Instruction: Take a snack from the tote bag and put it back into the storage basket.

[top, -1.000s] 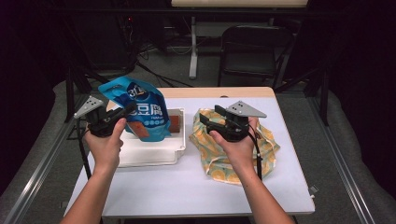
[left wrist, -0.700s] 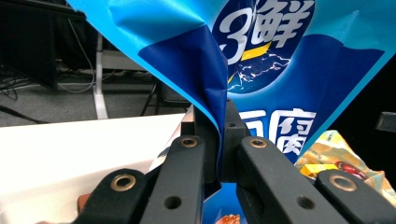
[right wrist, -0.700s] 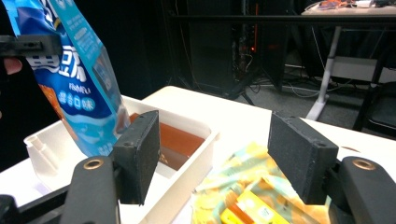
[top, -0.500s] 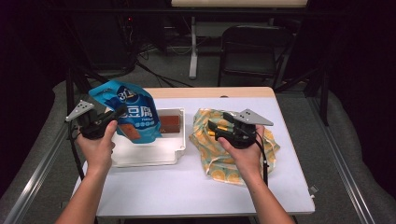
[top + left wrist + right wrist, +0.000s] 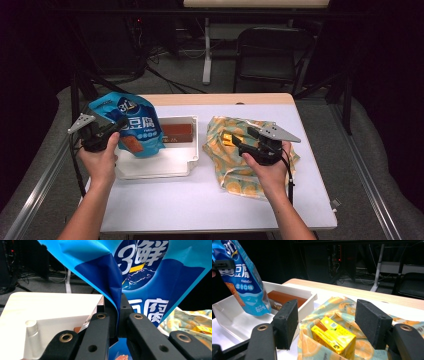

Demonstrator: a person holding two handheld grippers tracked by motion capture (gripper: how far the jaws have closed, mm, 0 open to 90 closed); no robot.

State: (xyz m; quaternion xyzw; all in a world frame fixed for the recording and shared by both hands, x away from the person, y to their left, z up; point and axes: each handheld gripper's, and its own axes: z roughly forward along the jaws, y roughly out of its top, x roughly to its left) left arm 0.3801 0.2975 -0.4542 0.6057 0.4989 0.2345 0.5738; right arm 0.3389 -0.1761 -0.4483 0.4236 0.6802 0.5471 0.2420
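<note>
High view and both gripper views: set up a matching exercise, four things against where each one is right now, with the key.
Things:
1. blue snack bag
2. yellow carton
3. brown packet
4. white tray

Places:
A. lying inside the tray
B. in the orange-print cloth bag, in front of the open right gripper
C. on the table's left half
D. pinched by the shut left gripper, above the tray

Pairs: 1-D, 2-B, 3-A, 4-C
</note>
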